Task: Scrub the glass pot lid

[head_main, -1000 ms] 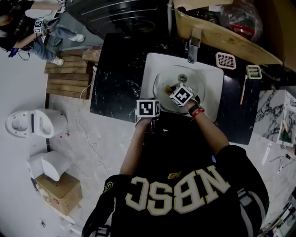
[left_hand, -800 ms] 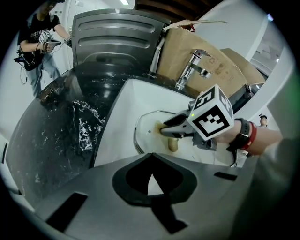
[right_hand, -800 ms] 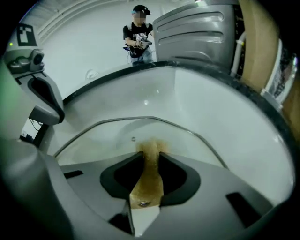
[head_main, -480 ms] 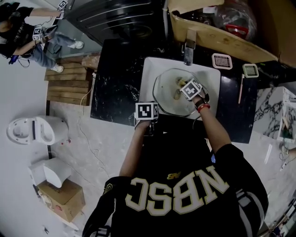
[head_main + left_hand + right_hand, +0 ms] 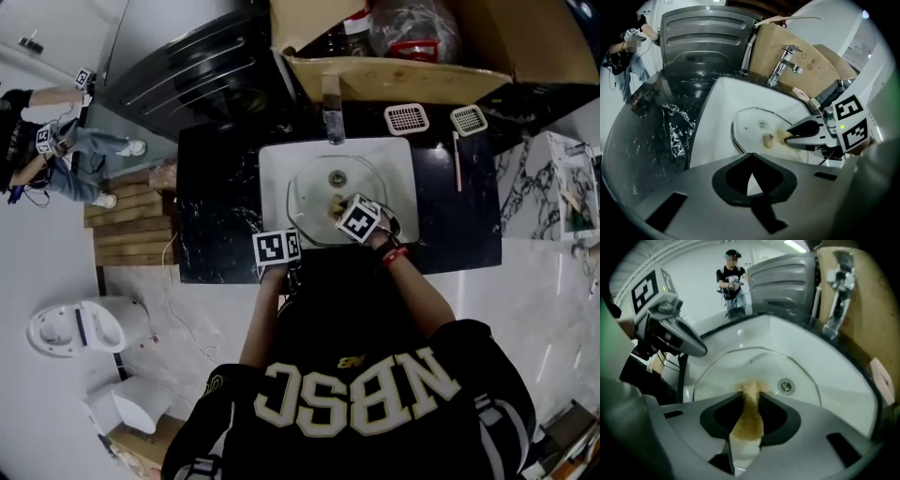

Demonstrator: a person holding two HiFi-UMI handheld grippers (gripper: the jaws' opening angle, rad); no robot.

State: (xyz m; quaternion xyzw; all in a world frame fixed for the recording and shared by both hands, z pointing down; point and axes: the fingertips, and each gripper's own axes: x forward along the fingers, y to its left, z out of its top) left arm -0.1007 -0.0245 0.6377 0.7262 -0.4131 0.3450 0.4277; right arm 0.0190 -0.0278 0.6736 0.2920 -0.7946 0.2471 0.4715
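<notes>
The right gripper (image 5: 751, 398) had drawn back toward the person over the one glass pot lid (image 5: 312, 185), which lay in the white sink (image 5: 277, 161). Its two jaws pinched one tan sponge (image 5: 748, 420). The left gripper (image 5: 749, 172) kept its two jaws pressed together by the sink's near rim.

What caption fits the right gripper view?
Right gripper shut on a brown scrub pad over the glass lid in the sink.
</notes>
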